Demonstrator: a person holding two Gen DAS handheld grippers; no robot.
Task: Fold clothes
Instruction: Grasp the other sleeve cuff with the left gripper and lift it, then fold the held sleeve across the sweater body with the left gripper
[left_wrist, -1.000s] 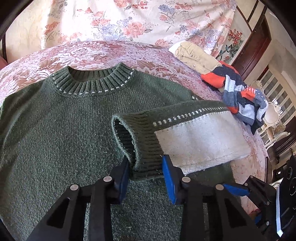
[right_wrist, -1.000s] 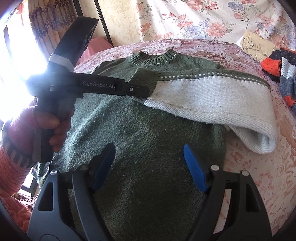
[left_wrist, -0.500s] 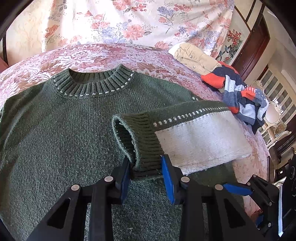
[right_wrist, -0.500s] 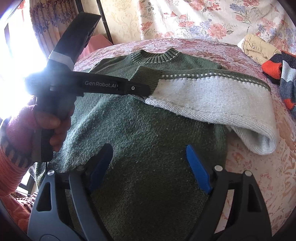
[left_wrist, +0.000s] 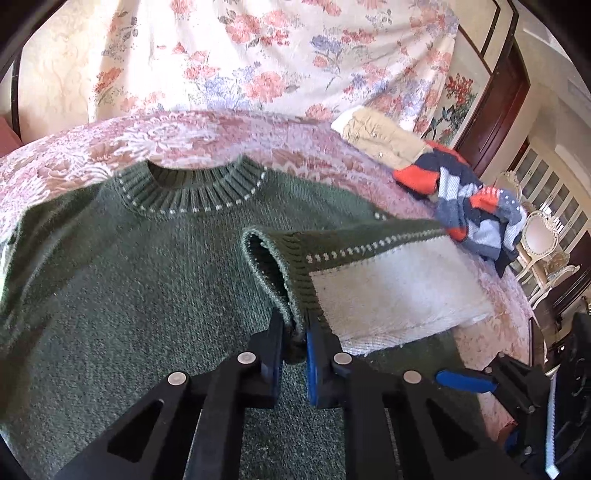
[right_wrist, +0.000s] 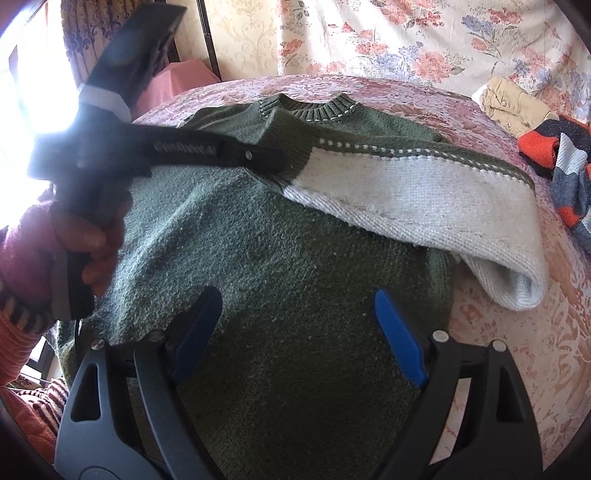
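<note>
While L gripper (left_wrist: 294, 338) is clamping sleeve cuff (left_wrist: 284, 273) over green sweater (left_wrist: 129, 280), R gripper (right_wrist: 295, 325) is hovering w/ jaws open.

the green sweater (right_wrist: 295, 295) lies flat on the bed (right_wrist: 535, 350), and its lower body is bare knit under the wide-apart jaws of the right gripper (right_wrist: 295, 328), free passage there. across the chest the lifted sleeve (right_wrist: 424, 192) bars the way, its cuff pinched in the left gripper (left_wrist: 294, 332), which reaches in from the left side. right of the sweater is a strip of bare bedspread. at the far right corner a striped garment (right_wrist: 565, 166) and a beige garment (right_wrist: 509, 103) block the edge.
</note>
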